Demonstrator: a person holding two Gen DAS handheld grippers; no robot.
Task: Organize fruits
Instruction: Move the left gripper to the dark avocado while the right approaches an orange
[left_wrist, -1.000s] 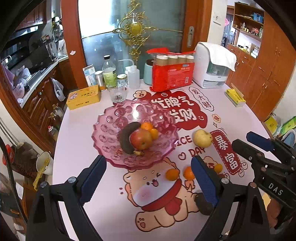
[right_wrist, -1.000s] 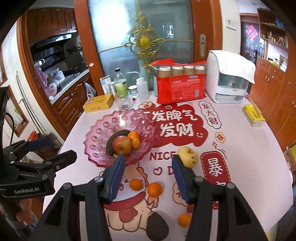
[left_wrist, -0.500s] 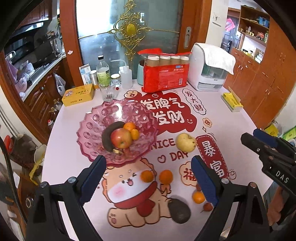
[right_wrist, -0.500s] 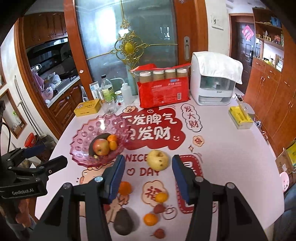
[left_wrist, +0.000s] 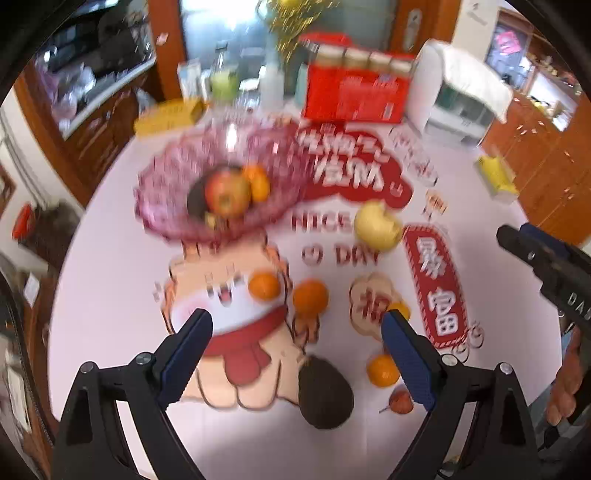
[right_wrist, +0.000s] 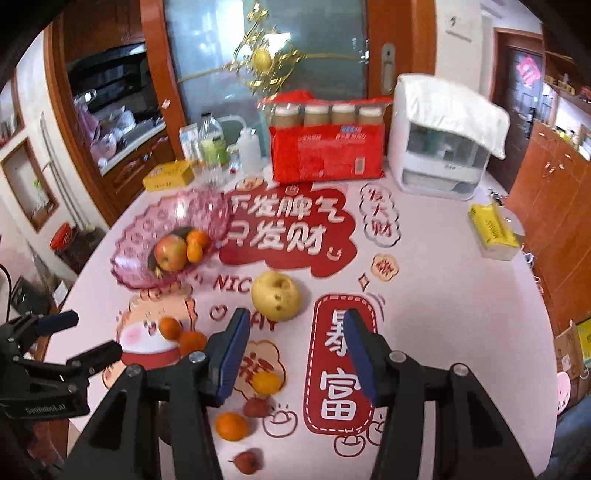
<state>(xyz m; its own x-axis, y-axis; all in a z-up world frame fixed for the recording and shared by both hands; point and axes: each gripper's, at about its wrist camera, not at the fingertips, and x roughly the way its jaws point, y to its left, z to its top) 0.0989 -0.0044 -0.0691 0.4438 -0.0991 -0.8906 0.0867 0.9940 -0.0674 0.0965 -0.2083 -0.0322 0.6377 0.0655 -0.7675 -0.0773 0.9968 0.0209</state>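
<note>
A pink glass fruit bowl (right_wrist: 140, 273) (left_wrist: 162, 184) stands at the table's left and holds a red apple (right_wrist: 170, 252), small oranges (right_wrist: 195, 244) and a dark avocado. On the table lie a yellow pear (right_wrist: 275, 295) (left_wrist: 377, 226), several small oranges (left_wrist: 311, 298) (right_wrist: 231, 427), a dark avocado (left_wrist: 325, 391) and small red fruits (right_wrist: 247, 461). My left gripper (left_wrist: 295, 326) is open and empty above the oranges. My right gripper (right_wrist: 295, 323) is open and empty just in front of the pear.
A red pack of jars (right_wrist: 327, 147), a white appliance (right_wrist: 443, 140), bottles (right_wrist: 212, 144), a yellow box (right_wrist: 168, 175) and a yellow packet (right_wrist: 493, 230) line the table's far and right sides. Wooden cabinets surround the table.
Both grippers have pulled back and risen, so more of the near table shows. The left view is now blurred by motion. Both stay open and empty.
</note>
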